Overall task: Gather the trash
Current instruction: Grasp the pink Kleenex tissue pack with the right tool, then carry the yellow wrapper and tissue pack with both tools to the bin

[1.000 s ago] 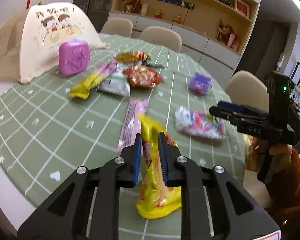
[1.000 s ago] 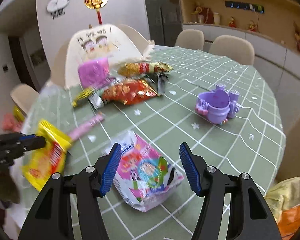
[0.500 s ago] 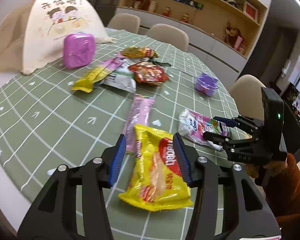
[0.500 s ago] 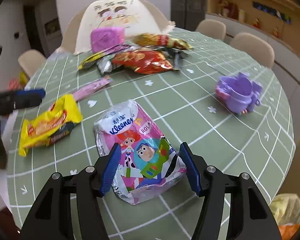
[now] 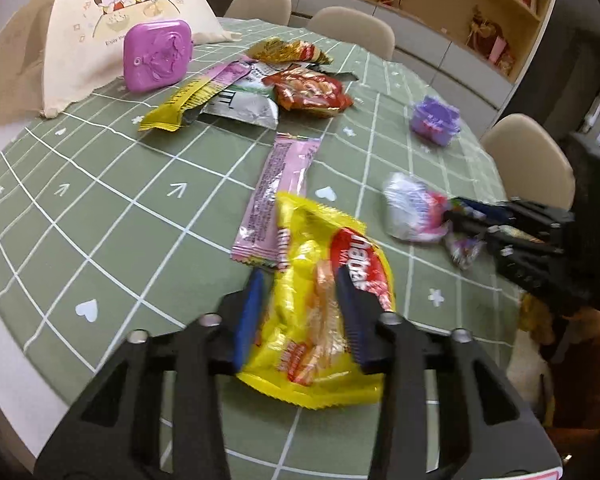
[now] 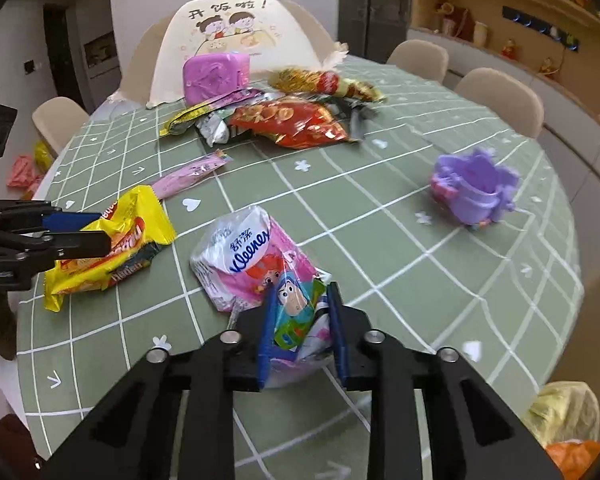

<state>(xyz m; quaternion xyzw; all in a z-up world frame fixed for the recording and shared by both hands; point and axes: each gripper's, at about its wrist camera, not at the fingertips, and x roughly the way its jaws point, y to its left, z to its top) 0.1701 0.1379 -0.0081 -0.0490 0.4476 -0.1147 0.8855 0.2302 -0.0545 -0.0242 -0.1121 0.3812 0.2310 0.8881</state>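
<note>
Near the front edge of the surface (image 5: 100,216), with its green checked cloth, we see the left gripper (image 5: 300,312) with its jaws narrowed around a yellow snack bag (image 5: 320,320); they have just been closing, and the bag lies between the blue pads, bulging past them on both sides. Just beyond the bag's far end a pink wrapper (image 5: 280,196) lies flat, its near end tucked under the bag.

Toward the right edge we find the right gripper (image 6: 302,332), its jaws just closed in on the near end of a tissue pack (image 6: 252,264), pinching the crumpled plastic between them. The rest of the pack rests on the cloth.

Toward the far edge sits a heap of wrappers (image 6: 284,120) with a pink box (image 6: 214,76) standing behind it, against a cream mesh cover (image 6: 228,36). A purple toy cup (image 6: 474,192) stands apart near the right edge.
</note>
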